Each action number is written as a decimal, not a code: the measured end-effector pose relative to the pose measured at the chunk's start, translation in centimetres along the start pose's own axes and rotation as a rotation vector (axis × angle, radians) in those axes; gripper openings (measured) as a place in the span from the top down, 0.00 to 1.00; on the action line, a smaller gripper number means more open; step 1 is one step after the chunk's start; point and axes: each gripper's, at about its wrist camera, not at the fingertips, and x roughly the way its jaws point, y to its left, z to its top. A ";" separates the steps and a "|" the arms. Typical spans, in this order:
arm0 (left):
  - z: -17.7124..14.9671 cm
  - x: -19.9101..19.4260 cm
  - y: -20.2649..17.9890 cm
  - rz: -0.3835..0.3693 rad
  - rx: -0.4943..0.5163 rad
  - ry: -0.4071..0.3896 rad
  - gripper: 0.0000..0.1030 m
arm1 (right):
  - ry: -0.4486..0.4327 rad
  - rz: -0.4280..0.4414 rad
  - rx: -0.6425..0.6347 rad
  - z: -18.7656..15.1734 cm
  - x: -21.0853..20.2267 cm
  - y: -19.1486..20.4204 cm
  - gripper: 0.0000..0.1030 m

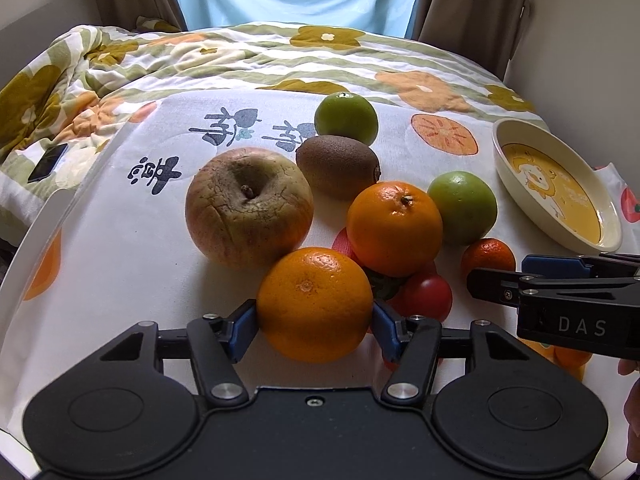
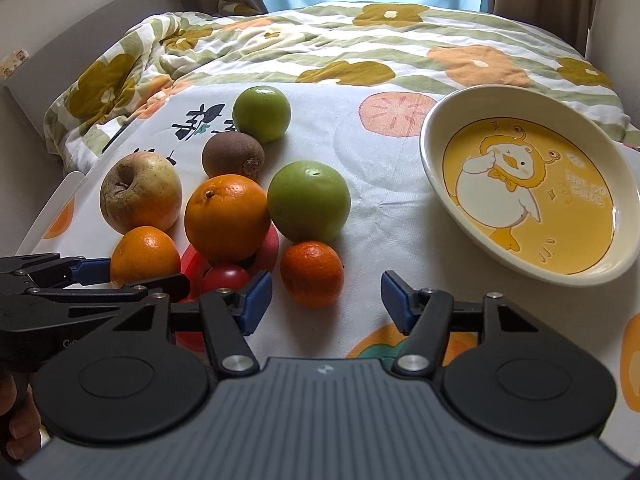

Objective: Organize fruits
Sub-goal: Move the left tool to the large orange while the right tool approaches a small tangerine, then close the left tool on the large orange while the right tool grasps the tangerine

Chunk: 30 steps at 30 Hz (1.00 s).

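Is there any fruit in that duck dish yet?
No, the dish holds nothing but its painted duck, while all the fruit, such as the apple and kiwi, sits on the cloth to its left.

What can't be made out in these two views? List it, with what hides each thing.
- Red tomatoes: count unclear; in both views the orange and the left gripper cover them.
- Dark slab on the quilt: too small to identify, left view.
- Plate: its right rim is cut by the fisheye edge, left view.
- Right gripper: its height above the cloth cannot be told.
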 end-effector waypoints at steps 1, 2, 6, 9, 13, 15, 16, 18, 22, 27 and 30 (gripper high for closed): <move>0.0 0.0 0.0 -0.003 0.002 0.000 0.38 | 0.000 0.003 0.000 0.0 0.1 0.0 0.31; 0.0 -0.1 0.1 -0.005 0.003 0.000 0.39 | 0.000 0.006 0.000 0.1 0.2 0.1 0.32; 0.0 -0.2 0.0 0.001 0.017 0.002 0.39 | 0.005 0.013 -0.005 0.2 0.4 0.3 0.39; -0.1 -0.3 0.2 0.001 0.019 0.003 0.39 | 0.014 0.021 -0.008 0.4 0.6 0.3 0.49; -0.3 -0.5 0.4 0.005 0.023 0.005 0.39 | 0.013 0.021 -0.021 0.5 0.6 0.5 0.51; -0.3 -0.7 0.5 0.007 0.024 0.005 0.39 | 0.014 0.020 -0.020 0.5 0.6 0.5 0.51; -0.3 -0.8 0.4 0.009 0.026 0.003 0.39 | 0.013 0.020 -0.021 0.5 0.6 0.5 0.51; -0.4 -1.3 0.4 0.012 0.034 -0.003 0.39 | 0.012 0.021 -0.023 0.5 0.5 0.6 0.52; -0.3 -2.4 0.3 0.011 0.041 -0.010 0.39 | 0.004 0.019 -0.021 0.7 -0.3 0.7 0.52; 0.3 -4.6 -0.3 0.002 0.058 -0.032 0.39 | -0.013 0.011 0.002 1.0 -2.2 0.7 0.52; 0.9 -6.0 -1.0 -0.016 0.090 -0.042 0.39 | -0.028 0.002 0.021 1.2 -4.0 0.6 0.52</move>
